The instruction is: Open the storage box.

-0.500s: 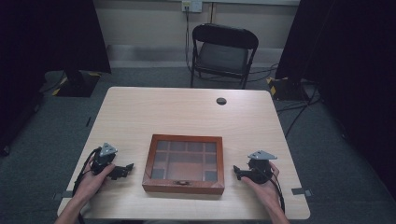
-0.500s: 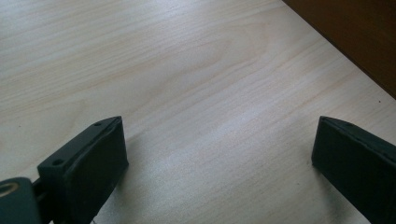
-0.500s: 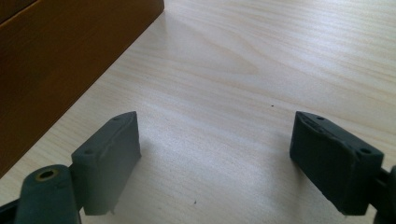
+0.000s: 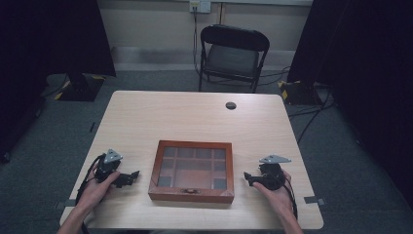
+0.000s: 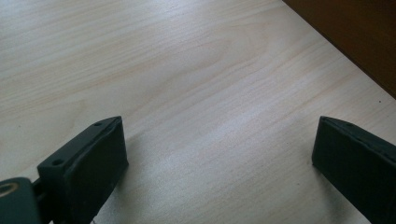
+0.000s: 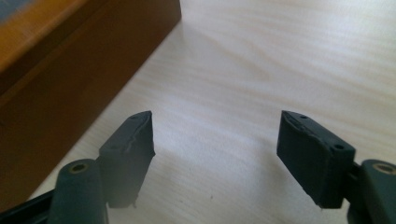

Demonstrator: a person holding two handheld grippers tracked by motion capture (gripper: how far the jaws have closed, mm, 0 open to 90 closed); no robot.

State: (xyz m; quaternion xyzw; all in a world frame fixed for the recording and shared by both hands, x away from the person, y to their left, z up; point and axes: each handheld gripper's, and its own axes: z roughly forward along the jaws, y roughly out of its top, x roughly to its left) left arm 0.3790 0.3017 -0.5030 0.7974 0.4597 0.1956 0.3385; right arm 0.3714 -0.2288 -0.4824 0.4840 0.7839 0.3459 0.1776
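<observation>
From the high view, the pale wood worktop takes up the middle of a room with grey carpet and dark drapes at both sides. A black folding chair stands beyond its far edge, with cables trailing on the floor to the right of it.

Near the front edge of the worktop, about midway across, lies a shut wooden box with a glass lid; through the glass the high view shows a grid of compartments, and a small clasp sits at the middle of the box's front wall. What the compartments hold cannot be told.

The left gripper rests on the worktop left of the box, held in the person's left hand, and points toward the box without touching it. The right gripper rests to the right of the box in the right hand, likewise pointed at it and apart from it.

The left gripper view adds what the high view cannot resolve: its fingers stand wide apart over bare wood grain, with a dark corner of the box's wall at top right. The right gripper view shows its fingers also spread wide, empty, with the box's brown side wall near at the left.

A small dark round hole marks the worktop near the far edge.
</observation>
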